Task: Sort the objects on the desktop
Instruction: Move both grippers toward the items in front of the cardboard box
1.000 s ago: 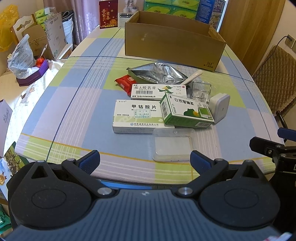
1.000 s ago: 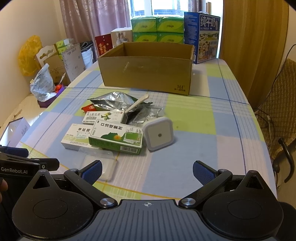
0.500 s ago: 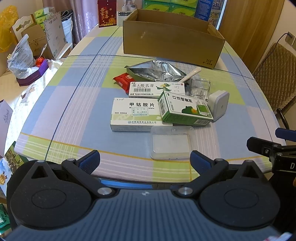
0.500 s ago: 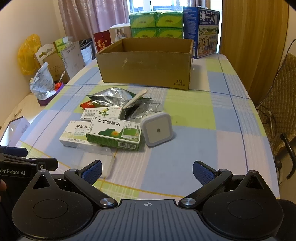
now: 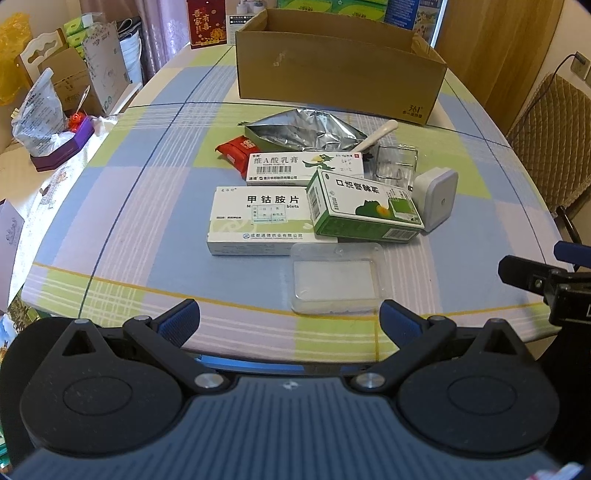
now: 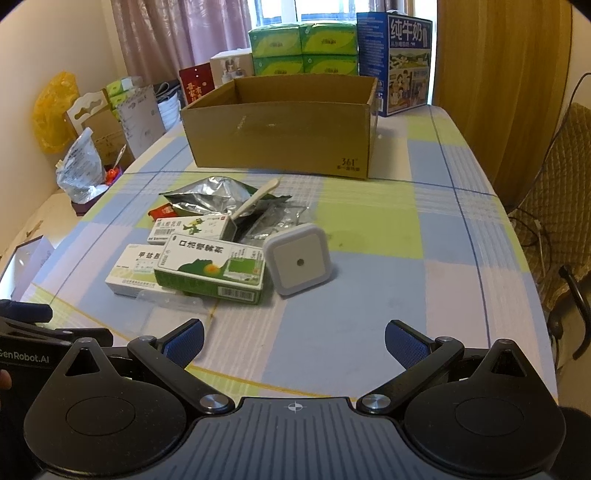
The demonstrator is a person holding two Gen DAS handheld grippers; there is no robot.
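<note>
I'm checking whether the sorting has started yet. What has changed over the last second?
Both claws, left and right, have eased forward toward the pile, open and holding nothing. The green box, white square device, clear tray and cardboard box lie as before.

On white box (image 5: 258, 221): 甲钴胺片, with "blets" beside it. On ointment box (image 5: 304, 168): 维A酸乳膏, plus a barcode. On green box (image 6: 210, 266): four large characters, first 口, rest too blurred to read. On cardboard box (image 6: 280, 140): "361°" at its lower right corner. On blue carton (image 6: 402, 62): 纯牛奶. On red card (image 5: 206, 23): gold characters, not legible. On left gripper body (image 6: 26, 356): "GenRobot.AI", first letter cut off.
</note>
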